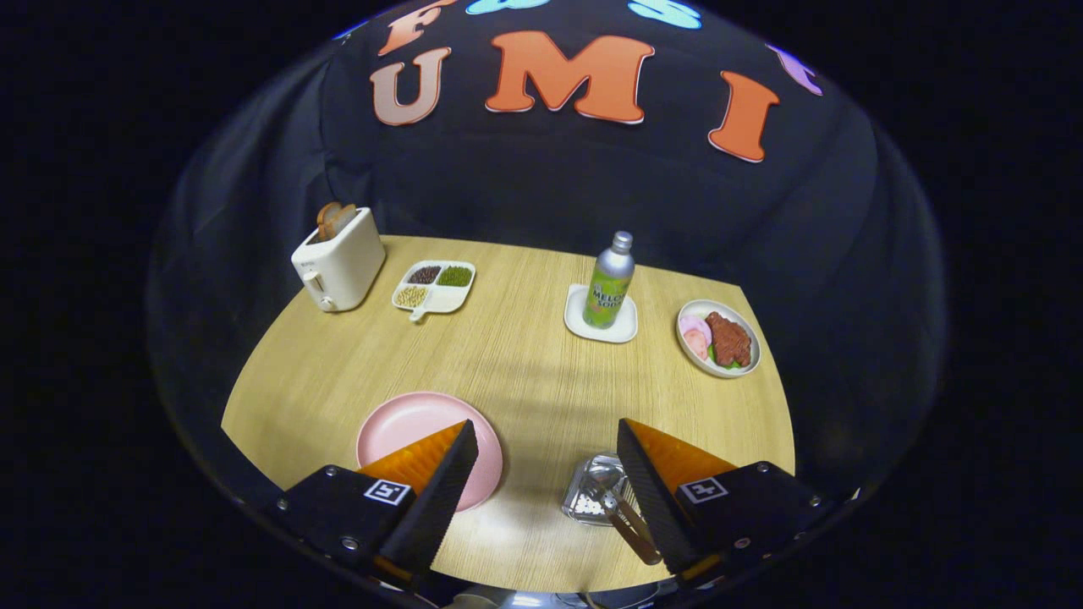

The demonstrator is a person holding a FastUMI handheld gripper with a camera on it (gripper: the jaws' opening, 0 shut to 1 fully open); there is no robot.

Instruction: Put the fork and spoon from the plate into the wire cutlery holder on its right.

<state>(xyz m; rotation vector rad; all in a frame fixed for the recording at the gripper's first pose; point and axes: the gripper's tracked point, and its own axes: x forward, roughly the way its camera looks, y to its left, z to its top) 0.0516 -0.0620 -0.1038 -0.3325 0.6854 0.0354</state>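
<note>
The pink plate lies on the wooden table, partly behind my left finger, and its visible surface is bare. The wire cutlery holder stands to the plate's right, next to my right finger. Wooden-handled cutlery pokes out of the holder; I cannot tell fork from spoon. My gripper hangs above the table, open, with nothing between its fingers.
Beyond the fingers stand a white toaster with bread, a divided dish of beans, a green bottle on a white coaster, and a plate of meat. The table's edges curve close on both sides.
</note>
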